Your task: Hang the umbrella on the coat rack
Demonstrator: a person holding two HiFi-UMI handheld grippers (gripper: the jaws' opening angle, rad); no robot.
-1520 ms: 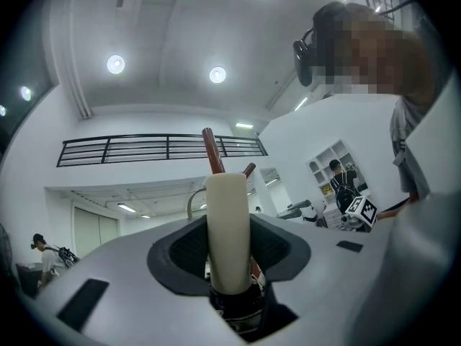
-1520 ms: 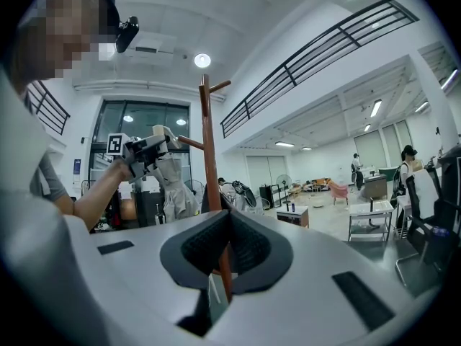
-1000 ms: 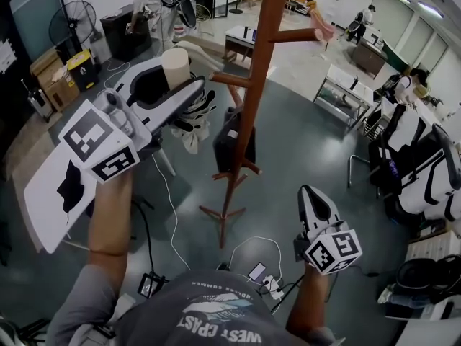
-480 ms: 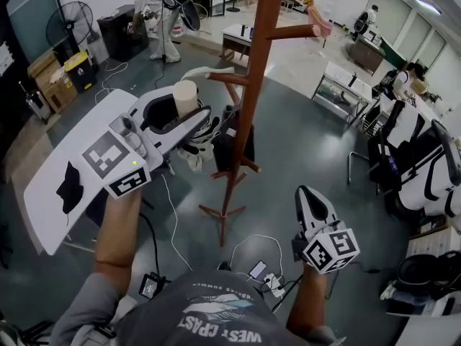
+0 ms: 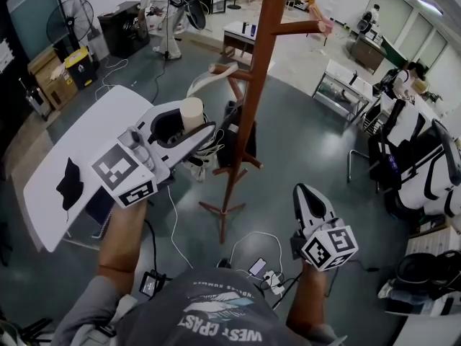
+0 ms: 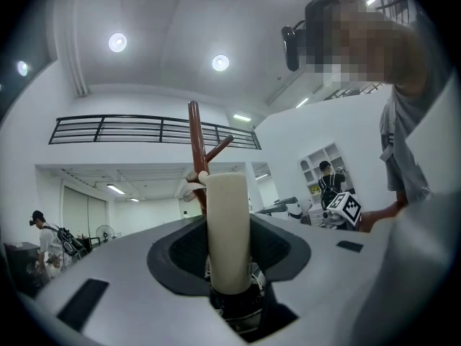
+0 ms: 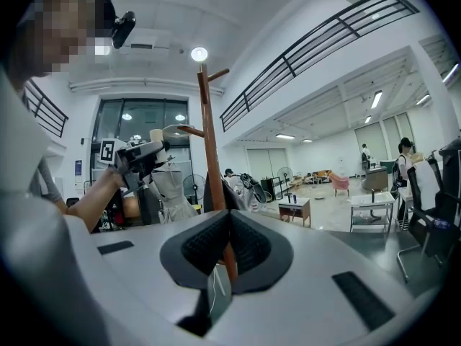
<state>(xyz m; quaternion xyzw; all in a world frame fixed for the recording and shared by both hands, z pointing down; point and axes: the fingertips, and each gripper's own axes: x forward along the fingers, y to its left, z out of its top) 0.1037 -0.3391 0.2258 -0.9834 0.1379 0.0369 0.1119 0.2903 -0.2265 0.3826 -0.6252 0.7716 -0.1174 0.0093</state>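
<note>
Umbrella handle (image 5: 191, 112), a cream cylinder, stands upright between the jaws of the left gripper (image 5: 201, 123). The left gripper view shows the pads clenched on both sides of its lower end. Under the gripper the folded canopy (image 5: 196, 163) hangs pale and loose. From the top of the handle a pale curved band (image 5: 209, 80), probably the wrist strap, arcs up to a short peg (image 5: 225, 69) on the coat rack (image 5: 248, 110). I cannot tell whether it is properly looped over that peg.

Over the last second the left gripper has sunk with the umbrella. The handle was about level with the peg and is now clearly below it, just left of the trunk in the head view, and the band looks more drawn out than before. I judge that the strap has been brought onto the peg and the hand is lowering so the peg takes the weight. What seems to remain is letting go once the strap carries the load. If the strap is not seated, the umbrella would fall to the floor (image 5: 310, 143).

The right gripper (image 5: 307, 191) sits low near the person's body, well apart from the rack, with its jaws together on nothing, and it has not moved.
</note>
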